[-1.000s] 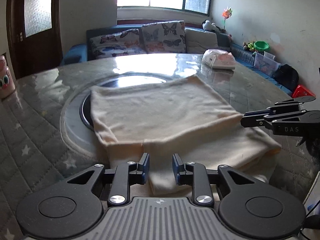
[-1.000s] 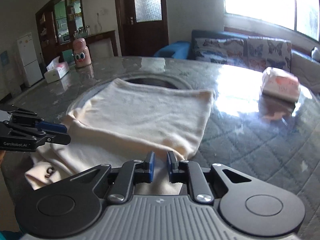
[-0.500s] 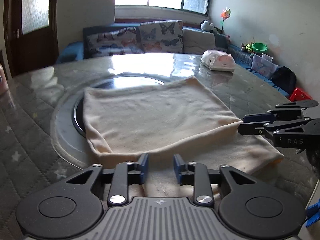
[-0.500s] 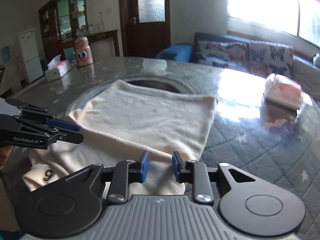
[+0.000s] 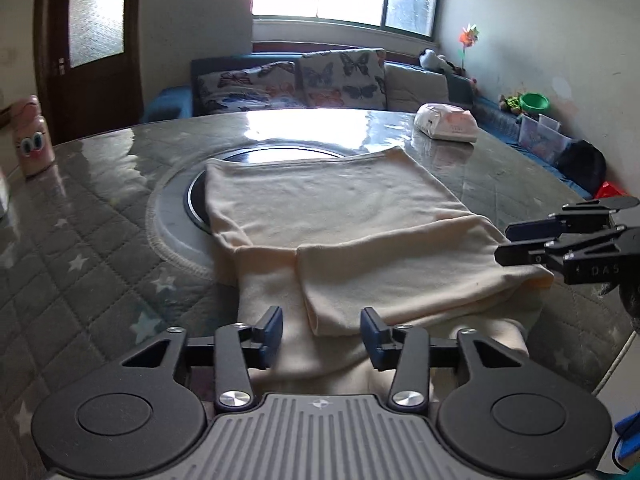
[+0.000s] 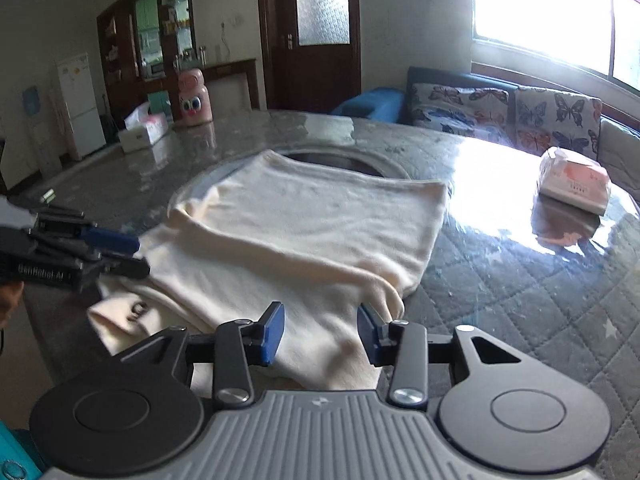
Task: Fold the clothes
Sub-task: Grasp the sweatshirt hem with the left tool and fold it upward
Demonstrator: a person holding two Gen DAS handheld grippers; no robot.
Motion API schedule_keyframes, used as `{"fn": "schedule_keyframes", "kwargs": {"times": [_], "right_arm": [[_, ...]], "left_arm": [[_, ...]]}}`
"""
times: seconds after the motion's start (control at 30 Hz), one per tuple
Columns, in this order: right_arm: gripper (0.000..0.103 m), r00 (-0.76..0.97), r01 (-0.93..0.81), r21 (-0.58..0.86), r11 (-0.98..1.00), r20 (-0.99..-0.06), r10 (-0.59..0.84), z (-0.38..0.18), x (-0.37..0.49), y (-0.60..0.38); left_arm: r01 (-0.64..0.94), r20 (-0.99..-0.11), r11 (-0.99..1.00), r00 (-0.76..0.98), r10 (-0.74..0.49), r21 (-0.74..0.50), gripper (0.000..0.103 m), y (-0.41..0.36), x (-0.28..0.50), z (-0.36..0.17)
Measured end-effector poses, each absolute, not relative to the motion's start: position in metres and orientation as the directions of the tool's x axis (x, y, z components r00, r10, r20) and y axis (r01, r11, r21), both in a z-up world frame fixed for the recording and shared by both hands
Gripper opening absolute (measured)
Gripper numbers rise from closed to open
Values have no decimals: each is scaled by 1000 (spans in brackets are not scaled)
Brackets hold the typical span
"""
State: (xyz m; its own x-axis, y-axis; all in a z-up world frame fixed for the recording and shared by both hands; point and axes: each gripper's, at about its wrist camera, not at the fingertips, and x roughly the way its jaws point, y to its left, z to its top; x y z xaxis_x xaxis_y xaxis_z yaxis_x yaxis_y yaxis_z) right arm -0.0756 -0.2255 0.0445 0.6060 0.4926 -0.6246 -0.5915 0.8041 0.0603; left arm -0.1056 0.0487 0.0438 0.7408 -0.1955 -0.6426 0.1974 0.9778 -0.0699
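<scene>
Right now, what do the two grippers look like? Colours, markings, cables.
Both match: black linkage arms with silver pivot screws, blue pads on the fingers, round black discs either side of a ribbed grey body. The left gripper reads "GenRobot.AI" on its side in the right wrist view; the right gripper shows "DAS" lettering in the left wrist view. No cable is clearly visible.

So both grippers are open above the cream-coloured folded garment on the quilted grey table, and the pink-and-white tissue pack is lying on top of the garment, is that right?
Not quite: the pink-and-white tissue pack lies on the bare quilted grey table, apart from the cream-coloured folded garment, as the right wrist view shows. Left gripper and right gripper are indeed open above it.
</scene>
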Motion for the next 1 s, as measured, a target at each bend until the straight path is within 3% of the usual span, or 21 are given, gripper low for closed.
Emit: {"fn": "schedule_keyframes", "kwargs": {"times": [0.17, 0.37, 0.67, 0.9, 1.0], "right_arm": [[43, 565, -616, 29, 787, -680, 467, 30, -72, -214], [45, 598, -613, 10, 790, -647, 473, 40, -79, -214], [49, 571, -624, -2, 781, -684, 455, 30, -78, -211], [50, 578, -627, -15, 779, -680, 452, 31, -81, -213], [51, 583, -626, -20, 779, -676, 451, 32, -82, -213]], "left_arm": [[212, -646, 977, 742, -180, -29, 47, 43, -118, 39], [223, -628, 975, 758, -179, -8, 47, 45, -132, 54], [243, -648, 969, 733, -208, -37, 55, 27, -147, 47], [235, -664, 971, 719, -204, -44, 54, 17, -147, 42], [230, -673, 972, 712, -200, -44, 49, 16, -146, 38]]}}
